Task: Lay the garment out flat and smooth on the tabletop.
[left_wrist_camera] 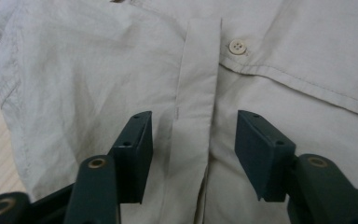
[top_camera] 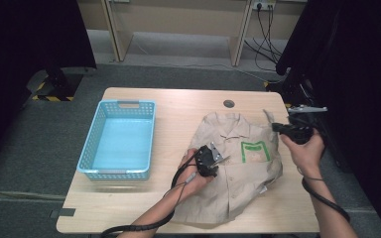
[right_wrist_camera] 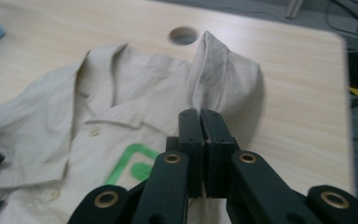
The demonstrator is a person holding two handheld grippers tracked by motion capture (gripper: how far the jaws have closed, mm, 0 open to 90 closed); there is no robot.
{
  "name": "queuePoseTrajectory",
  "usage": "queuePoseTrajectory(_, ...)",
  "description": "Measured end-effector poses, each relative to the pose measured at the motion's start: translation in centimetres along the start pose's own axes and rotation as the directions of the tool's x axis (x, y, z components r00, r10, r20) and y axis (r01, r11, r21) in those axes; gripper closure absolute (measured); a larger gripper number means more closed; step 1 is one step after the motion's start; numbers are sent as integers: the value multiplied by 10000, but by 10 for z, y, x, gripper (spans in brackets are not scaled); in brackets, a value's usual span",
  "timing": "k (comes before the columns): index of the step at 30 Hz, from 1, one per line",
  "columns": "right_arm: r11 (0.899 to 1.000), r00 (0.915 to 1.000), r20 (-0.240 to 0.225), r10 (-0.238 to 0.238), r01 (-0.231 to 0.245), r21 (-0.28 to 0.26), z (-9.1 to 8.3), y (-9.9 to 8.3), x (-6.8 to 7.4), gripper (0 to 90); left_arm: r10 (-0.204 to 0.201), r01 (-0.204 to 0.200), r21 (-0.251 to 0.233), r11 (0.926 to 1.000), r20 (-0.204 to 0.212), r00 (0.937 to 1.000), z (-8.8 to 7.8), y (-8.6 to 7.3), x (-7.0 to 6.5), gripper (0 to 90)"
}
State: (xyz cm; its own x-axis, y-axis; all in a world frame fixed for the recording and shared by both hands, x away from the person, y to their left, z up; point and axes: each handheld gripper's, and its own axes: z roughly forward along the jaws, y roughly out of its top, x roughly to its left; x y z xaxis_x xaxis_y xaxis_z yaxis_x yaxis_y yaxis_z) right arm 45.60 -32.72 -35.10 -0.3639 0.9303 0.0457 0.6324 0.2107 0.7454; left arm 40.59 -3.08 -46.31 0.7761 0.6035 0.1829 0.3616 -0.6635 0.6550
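Observation:
A beige short-sleeved shirt (top_camera: pixel 238 171) lies face up on the wooden table (top_camera: pixel 173 106), with a green-edged chest patch (top_camera: pixel 254 151). My left gripper (top_camera: pixel 217 159) rests low over the shirt's front. In the left gripper view its jaws (left_wrist_camera: pixel 193 121) stand apart on either side of the button placket (left_wrist_camera: pixel 196 93), pads clear of the cloth. My right gripper (top_camera: pixel 278 127) is at the shirt's right shoulder. In the right gripper view it (right_wrist_camera: pixel 200 114) is shut on a fold of sleeve cloth (right_wrist_camera: pixel 219 70), which rises in a peak off the table.
A light blue plastic basket (top_camera: pixel 92 144) stands on the left half of the table, nothing in it. A round cable hole (top_camera: pixel 228 103) sits near the far edge behind the collar. Dark curtains flank the table; cables trail on the floor at back right.

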Motion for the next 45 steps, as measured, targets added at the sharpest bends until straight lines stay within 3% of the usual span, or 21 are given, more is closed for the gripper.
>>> queuePoseTrajectory(4,9993,9983,461,357,-350,-146,-20,7,-31,883,-160,160,61,9999,-59,9999,1,1,3,495)
queuePoseTrajectory(7,9968,9934,822,798,-796,-64,-22,5,-50,882,-224,226,112,9997,-156,9996,2,1,4,510)
queuePoseTrajectory(11,9939,9869,1365,860,-945,565,-9,-7,-68,870,-234,236,128,9996,-215,9995,2,1,6,515)
queuePoseTrajectory(14,9859,9725,2197,778,-1078,1280,3,-18,-77,765,-298,301,116,9995,-256,9992,2,0,7,512)
queuePoseTrajectory(16,9789,9713,2204,894,-1266,1606,4,-24,-77,718,-292,294,82,9995,-260,9992,2,0,7,509)
queuePoseTrajectory(19,9846,9747,2207,360,-723,1590,-5,-32,-65,703,-300,302,60,9995,-284,9991,2,0,8,505)
queuePoseTrajectory(23,9831,9937,1102,-220,15,1829,-18,-50,-38,723,-258,257,-26,9997,-370,9990,0,0,7,477)
queuePoseTrajectory(25,9790,9969,574,-536,412,1995,-22,-63,-23,730,-320,313,-301,9991,-232,9992,-6,0,4,459)
queuePoseTrajectory(27,9732,9975,92,-695,658,2203,-25,-77,-11,731,-122,122,-689,9975,3,9999,-17,1,-2,431)
queuePoseTrajectory(29,9671,9964,-305,-797,847,2398,-28,-89,-1,730,-77,144,-1155,9932,583,9983,-32,1,-10,396)
queuePoseTrajectory(32,9660,9936,-845,-754,938,2411,-31,-103,10,721,260,0,-1763,9843,1450,9891,-52,0,-25,353)
queuePoseTrajectory(37,9654,9886,-1352,-663,978,2417,-32,-117,29,678,848,-261,-2139,9765,2699,9592,-71,-3,-56,294)
queuePoseTrajectory(41,9627,9850,-1572,-704,1084,2480,-27,-122,41,671,1588,-969,-2079,9733,3057,9388,-68,-2,-84,276)
queuePoseTrajectory(43,9613,9841,-1634,-699,1102,2524,-23,-124,45,668,1889,-1330,-1946,9718,3053,9333,-62,-2,-94,276)
queuePoseTrajectory(45,9619,9838,-1643,-716,1117,2497,-21,-124,47,663,2195,-1681,-1933,9666,2864,9326,-56,-3,-100,311)
